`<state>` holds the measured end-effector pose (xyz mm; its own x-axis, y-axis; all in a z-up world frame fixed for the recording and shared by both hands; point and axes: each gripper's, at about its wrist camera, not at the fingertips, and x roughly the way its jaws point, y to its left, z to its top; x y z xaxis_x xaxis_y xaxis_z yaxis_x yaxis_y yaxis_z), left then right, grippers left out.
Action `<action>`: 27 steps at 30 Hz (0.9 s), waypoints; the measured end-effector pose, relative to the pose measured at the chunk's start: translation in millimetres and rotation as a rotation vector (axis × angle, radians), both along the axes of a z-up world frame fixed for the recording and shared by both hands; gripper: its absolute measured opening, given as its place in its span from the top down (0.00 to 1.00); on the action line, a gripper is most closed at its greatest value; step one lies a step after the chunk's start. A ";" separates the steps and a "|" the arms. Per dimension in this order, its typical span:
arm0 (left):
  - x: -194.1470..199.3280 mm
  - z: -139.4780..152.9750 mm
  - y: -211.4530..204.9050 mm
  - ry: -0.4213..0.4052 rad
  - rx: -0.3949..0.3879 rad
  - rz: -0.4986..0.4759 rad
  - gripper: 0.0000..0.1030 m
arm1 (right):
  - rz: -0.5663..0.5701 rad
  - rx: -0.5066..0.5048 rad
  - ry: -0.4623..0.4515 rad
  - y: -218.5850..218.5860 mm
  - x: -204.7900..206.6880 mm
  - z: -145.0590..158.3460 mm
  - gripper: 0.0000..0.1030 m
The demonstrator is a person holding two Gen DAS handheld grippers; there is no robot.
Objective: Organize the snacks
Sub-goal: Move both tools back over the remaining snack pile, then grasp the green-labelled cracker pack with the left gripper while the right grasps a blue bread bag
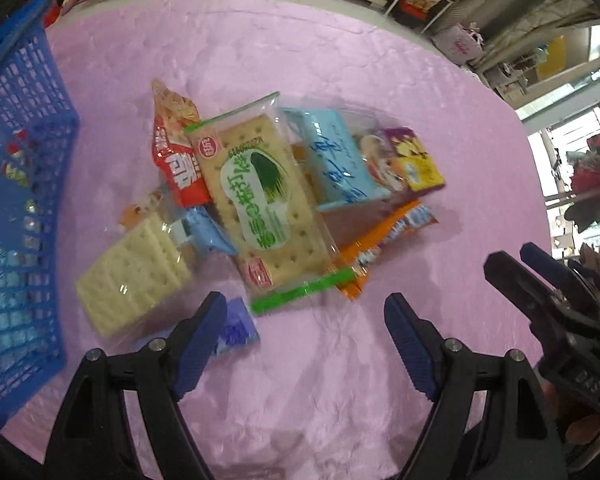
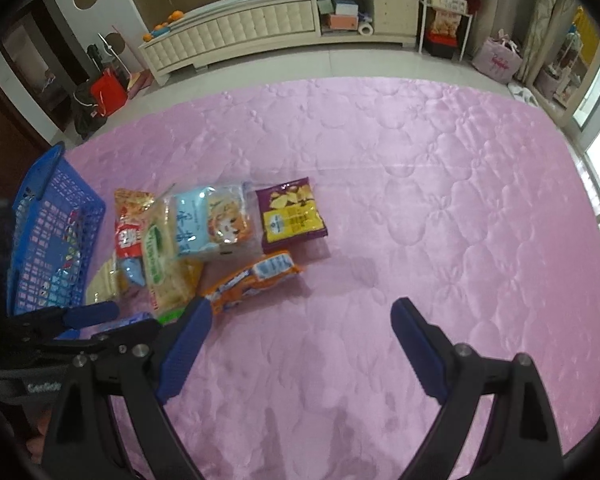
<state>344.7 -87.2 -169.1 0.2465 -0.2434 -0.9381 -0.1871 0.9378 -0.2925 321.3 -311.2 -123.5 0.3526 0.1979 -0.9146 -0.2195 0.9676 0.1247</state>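
Both grippers hang over a pink quilted cloth with their jaws spread wide and nothing between them. At the far left stands a blue basket with a few small packets already inside. Just right of it lies the heap of snacks: a clear pack of pale crackers nearest the basket, a red packet behind it, and a long cracker pack with green ends lying tilted across the top of the pile. The left gripper hovers at the near edge of this heap, one blue pad over a small blue packet. Further right lie a light blue packet, a purple and yellow bag and an orange packet. The right gripper hangs over bare cloth, right of the pile.
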 end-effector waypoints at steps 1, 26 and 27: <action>3.8 -4.2 0.6 0.003 0.002 0.004 0.23 | 0.002 0.003 0.001 0.5 1.7 -1.7 0.09; 13.6 4.6 -14.7 -0.094 0.143 -0.073 0.42 | 0.023 -0.040 0.004 -0.9 -4.0 -7.8 0.09; 9.9 11.0 -16.9 -0.115 0.162 -0.093 0.42 | 0.022 -0.038 0.005 0.6 -4.2 -5.3 0.09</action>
<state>354.6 -104.1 -158.1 0.3380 -0.1189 -0.9336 -0.0716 0.9859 -0.1514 317.1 -310.5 -128.8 0.3439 0.1704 -0.9234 -0.2407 0.9665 0.0887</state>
